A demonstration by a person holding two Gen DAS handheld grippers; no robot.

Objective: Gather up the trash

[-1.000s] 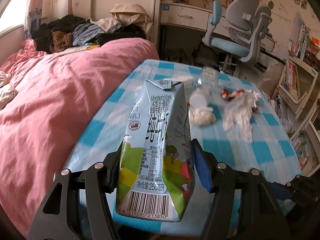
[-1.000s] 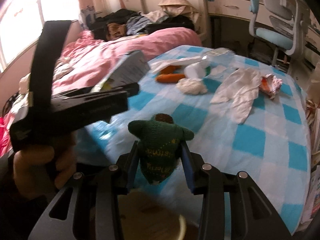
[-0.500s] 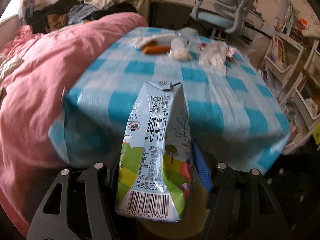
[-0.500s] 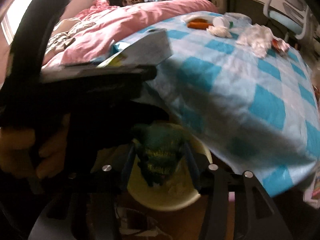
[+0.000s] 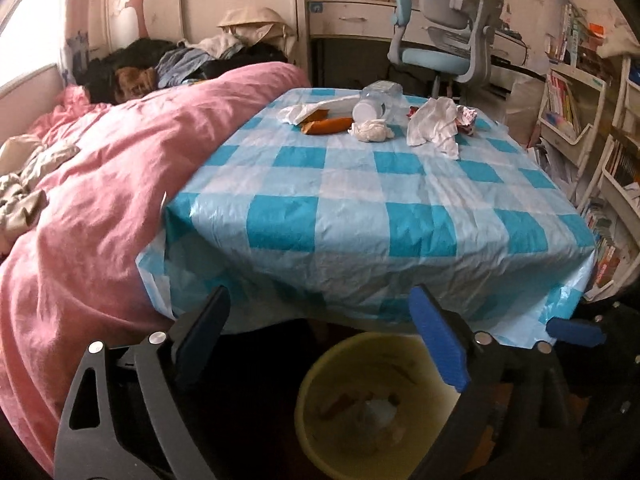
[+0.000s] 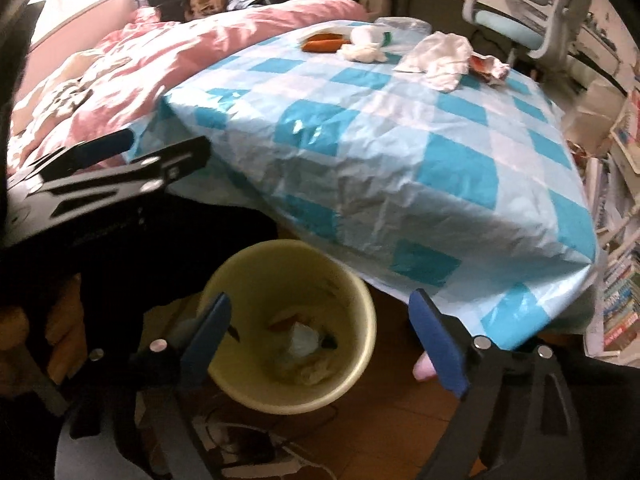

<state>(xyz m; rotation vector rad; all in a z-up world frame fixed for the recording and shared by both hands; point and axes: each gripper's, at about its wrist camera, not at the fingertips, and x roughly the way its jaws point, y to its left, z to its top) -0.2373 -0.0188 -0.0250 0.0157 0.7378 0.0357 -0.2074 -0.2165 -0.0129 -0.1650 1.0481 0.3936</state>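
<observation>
My left gripper [image 5: 320, 308] hangs over a yellow bin [image 5: 308, 384] on the floor below the table's front edge. Its jaws are opening wide with nothing between them. My right gripper [image 6: 320, 304] is above the same bin [image 6: 370, 312], its jaws also opening and empty. The bin holds several blurred scraps. At the far end of the checked tablecloth [image 5: 360, 216] lie an orange wrapper [image 5: 328, 125], a crumpled tissue [image 5: 370, 130], a tipped plastic jar [image 5: 376, 102], a white rag [image 5: 434, 122] and a red-silver wrapper [image 5: 466, 118].
A pink duvet [image 5: 92, 208] lies against the table's left side. Behind the table stand a blue desk chair [image 5: 444, 52] and a desk, with bookshelves [image 5: 568, 120] to the right. The left gripper's fingers [image 6: 176, 156] cross the right wrist view at the left. Cables lie on the wooden floor [image 6: 384, 420].
The milk carton has left the left jaws and the green knitted item has left the right jaws. Both sets of jaws have opened wide. Both grippers drew back from the table to over the bin.
</observation>
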